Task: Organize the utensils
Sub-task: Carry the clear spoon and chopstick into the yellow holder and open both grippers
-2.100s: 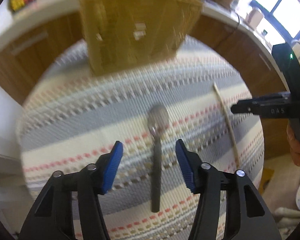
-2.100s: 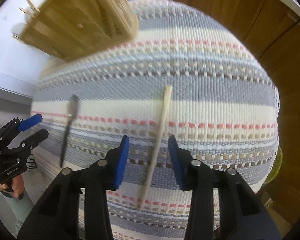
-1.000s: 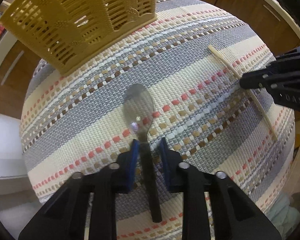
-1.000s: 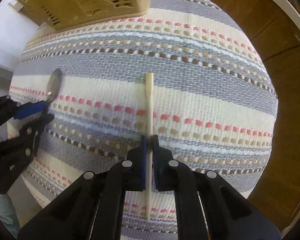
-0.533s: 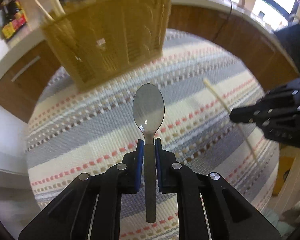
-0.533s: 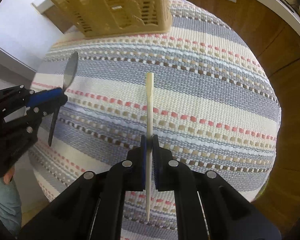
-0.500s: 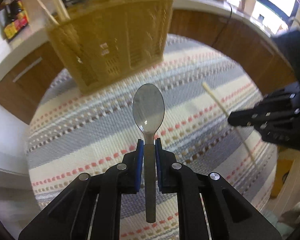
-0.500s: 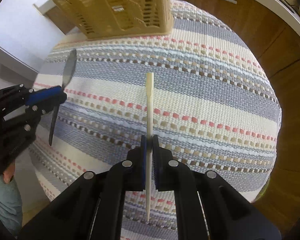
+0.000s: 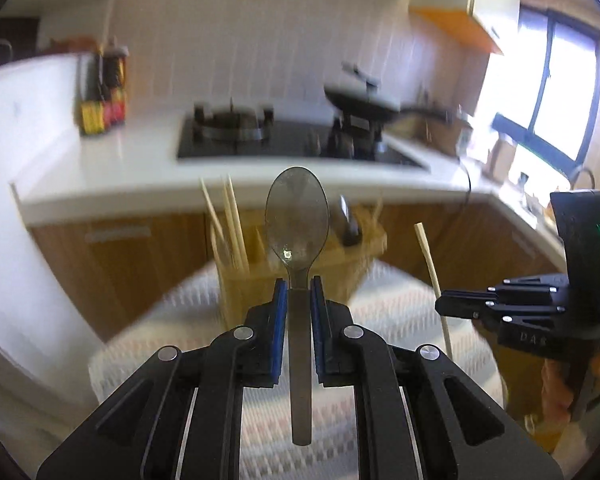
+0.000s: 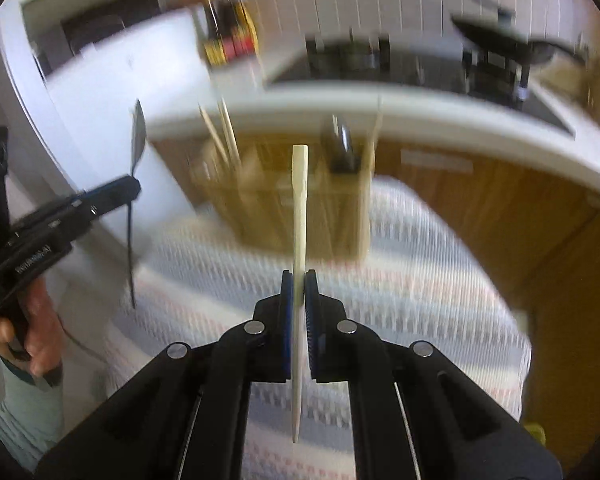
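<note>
My left gripper (image 9: 298, 290) is shut on the handle of a metal spoon (image 9: 297, 222), held upright with its bowl up, above the striped mat. It also shows at the left of the right wrist view (image 10: 134, 188). My right gripper (image 10: 299, 280) is shut on a pale wooden chopstick (image 10: 300, 200), held upright; it shows at the right of the left wrist view (image 9: 440, 304). A yellow woven utensil basket (image 9: 348, 264) stands beyond both grippers on the mat, blurred, with several chopsticks (image 9: 230, 220) and a dark utensil (image 10: 340, 140) sticking out.
The striped woven mat (image 10: 420, 300) covers the round table under the grippers. Behind it runs a white counter (image 9: 132, 172) with wooden cabinets, a gas hob (image 9: 236, 128), a pan (image 9: 364, 100) and sauce bottles (image 9: 102, 100). A window (image 9: 556, 92) is at the right.
Both grippers have lifted and tilted up, carrying the spoon and the chopstick off the mat to an upright pose. The view now faces the basket and kitchen counter instead of down at the mat.
</note>
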Demonstrator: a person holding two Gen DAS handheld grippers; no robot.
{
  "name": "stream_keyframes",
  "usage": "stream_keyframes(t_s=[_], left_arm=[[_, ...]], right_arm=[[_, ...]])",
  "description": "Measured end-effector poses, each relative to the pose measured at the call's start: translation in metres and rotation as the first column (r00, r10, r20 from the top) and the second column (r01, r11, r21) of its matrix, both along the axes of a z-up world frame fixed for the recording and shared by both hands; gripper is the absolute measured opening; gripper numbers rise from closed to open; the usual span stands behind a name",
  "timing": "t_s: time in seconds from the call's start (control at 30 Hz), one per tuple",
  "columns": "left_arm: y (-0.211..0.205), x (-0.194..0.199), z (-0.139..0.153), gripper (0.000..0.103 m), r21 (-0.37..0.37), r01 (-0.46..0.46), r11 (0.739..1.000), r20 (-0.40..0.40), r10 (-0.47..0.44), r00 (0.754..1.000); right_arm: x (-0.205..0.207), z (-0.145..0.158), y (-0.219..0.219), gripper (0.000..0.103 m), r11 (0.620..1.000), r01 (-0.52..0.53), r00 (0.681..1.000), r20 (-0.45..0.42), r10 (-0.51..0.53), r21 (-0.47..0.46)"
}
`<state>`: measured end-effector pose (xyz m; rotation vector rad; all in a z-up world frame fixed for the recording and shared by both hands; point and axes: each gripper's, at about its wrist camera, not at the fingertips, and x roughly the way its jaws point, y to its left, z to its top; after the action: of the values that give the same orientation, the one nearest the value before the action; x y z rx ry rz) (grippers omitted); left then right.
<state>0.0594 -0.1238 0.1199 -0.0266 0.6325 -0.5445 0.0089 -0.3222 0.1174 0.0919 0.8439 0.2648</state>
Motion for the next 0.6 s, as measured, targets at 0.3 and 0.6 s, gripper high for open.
stream_keyframes(t_s=[0.3, 0.6], left_arm=[[-0.008, 0.009, 0.044, 0.010, -0.068, -0.095, 0.993, 0.214, 0.107, 0.971], [-0.016, 0.031, 0.049, 0.010, -0.098, -0.138, 0.986, 0.334, 0.164, 0.928]], right_arm=[[0.009, 0.050, 0.007, 0.004, 1.000, 0.007, 0.916, 0.401, -0.016, 0.023], [0.038, 0.067, -0.007, 0.004, 0.996, 0.030, 0.817, 0.572, -0.074, 0.086]])
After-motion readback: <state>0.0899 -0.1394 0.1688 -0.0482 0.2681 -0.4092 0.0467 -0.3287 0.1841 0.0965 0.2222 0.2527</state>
